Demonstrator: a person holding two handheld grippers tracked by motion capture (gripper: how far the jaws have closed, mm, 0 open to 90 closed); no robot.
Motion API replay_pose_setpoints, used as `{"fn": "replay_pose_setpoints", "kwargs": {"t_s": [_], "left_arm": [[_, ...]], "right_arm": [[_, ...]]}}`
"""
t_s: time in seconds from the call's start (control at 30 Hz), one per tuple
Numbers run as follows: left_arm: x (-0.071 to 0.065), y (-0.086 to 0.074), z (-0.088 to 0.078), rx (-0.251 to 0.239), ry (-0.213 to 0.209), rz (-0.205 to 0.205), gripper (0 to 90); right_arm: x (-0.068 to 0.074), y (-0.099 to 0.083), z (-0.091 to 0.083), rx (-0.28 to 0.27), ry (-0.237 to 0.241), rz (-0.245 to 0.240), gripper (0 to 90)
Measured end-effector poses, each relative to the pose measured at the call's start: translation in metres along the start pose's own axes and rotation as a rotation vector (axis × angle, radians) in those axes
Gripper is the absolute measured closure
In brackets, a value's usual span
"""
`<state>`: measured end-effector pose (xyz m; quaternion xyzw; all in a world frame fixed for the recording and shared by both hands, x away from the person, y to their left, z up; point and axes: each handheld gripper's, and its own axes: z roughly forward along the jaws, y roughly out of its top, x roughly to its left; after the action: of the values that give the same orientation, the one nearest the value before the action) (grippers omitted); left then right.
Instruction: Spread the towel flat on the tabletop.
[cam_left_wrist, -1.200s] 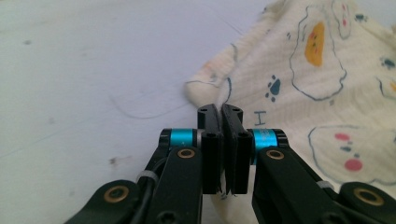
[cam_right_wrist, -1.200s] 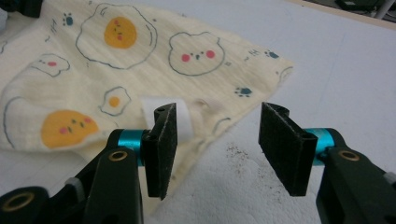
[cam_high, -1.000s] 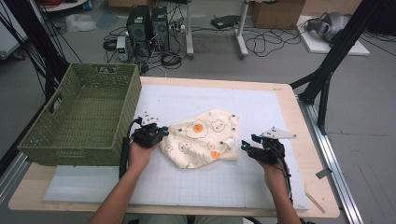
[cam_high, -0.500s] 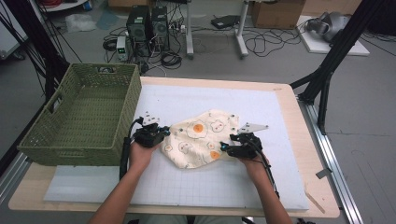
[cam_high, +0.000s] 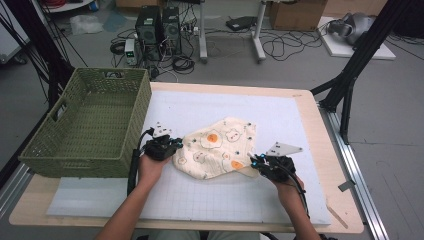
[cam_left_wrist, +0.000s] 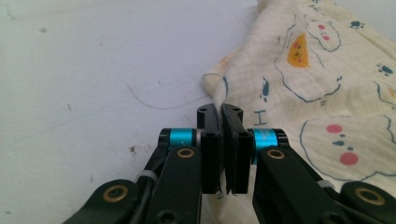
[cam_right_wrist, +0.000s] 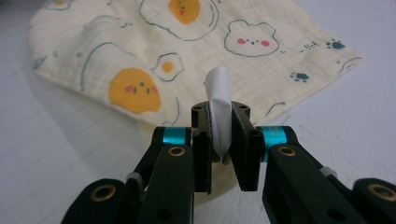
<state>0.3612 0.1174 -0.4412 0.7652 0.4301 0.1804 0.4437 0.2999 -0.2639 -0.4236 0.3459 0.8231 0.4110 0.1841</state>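
A cream cloth (cam_high: 220, 147) printed with fried eggs and bears lies crumpled on the white mat (cam_high: 280, 120). My left gripper (cam_high: 176, 146) sits at its left edge, shut on a pinch of the fabric, as the left gripper view shows (cam_left_wrist: 220, 112) with the cloth (cam_left_wrist: 327, 84) spreading to the right. My right gripper (cam_high: 252, 162) is at the cloth's near right corner. Its jaws have just been closing, and in the right gripper view (cam_right_wrist: 219, 112) they press on a white upright fold of that corner, with the cloth (cam_right_wrist: 187, 46) lying beyond.
A green woven basket (cam_high: 112, 74) stands at the table's left side, close behind my left hand. The wooden table edge (cam_high: 330, 150) runs along the right. Black stand legs and cables lie on the floor beyond.
The right gripper came in leftward to the cloth's near right corner, closed on it, and drew slightly back. The left gripper has stayed on the left edge.
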Motion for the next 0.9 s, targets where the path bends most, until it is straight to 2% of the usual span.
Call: {"fn": "replay_pose_setpoints", "kwargs": {"t_s": [0.1, 0.23, 0.27, 0.3, 0.37, 0.4, 0.47, 0.57, 0.67, 0.77, 0.9], "left_arm": [[-0.001, 0.0, 0.0, 0.01, -0.003, 0.011, 85.3], [-0.003, 0.0, -0.001, 0.019, -0.006, 0.019, 83.2], [-0.003, 0.0, 0.0, 0.019, -0.009, 0.014, 80.3], [-0.004, 0.0, 0.0, 0.017, -0.007, 0.003, 74.0], [-0.005, 0.0, 0.0, 0.015, 0.003, -0.004, 55.1], [-0.005, 0.001, -0.001, 0.009, 0.002, -0.008, 51.7], [-0.003, 0.002, -0.006, -0.009, 0.003, -0.015, 47.5], [-0.002, 0.003, -0.012, -0.025, 0.002, -0.016, 45.2], [-0.001, 0.002, -0.015, -0.03, -0.009, -0.013, 44.6], [-0.002, 0.001, -0.018, -0.046, -0.015, -0.006, 44.3], [0.0, -0.003, -0.02, -0.051, -0.019, -0.013, 44.1]], "right_arm": [[0.006, -0.008, -0.014, -0.012, 0.023, -0.02, 80.1], [0.019, -0.022, -0.027, 0.014, 0.038, -0.058, 80.1], [0.022, -0.025, -0.029, 0.03, 0.035, -0.071, 80.1], [0.025, -0.029, -0.03, 0.043, 0.036, -0.077, 80.0], [0.029, -0.036, -0.032, 0.083, 0.047, -0.095, 77.6], [0.03, -0.038, -0.034, 0.091, 0.052, -0.093, 75.0], [0.028, -0.038, -0.04, 0.062, 0.057, -0.069, 64.9], [0.019, -0.03, -0.052, -0.024, 0.018, -0.014, 50.0], [0.005, -0.015, -0.059, -0.113, -0.022, 0.049, 47.2], [-0.004, -0.004, -0.054, -0.129, -0.055, 0.062, 46.7], [-0.013, 0.003, -0.026, -0.079, -0.079, 0.089, 45.1]]}}
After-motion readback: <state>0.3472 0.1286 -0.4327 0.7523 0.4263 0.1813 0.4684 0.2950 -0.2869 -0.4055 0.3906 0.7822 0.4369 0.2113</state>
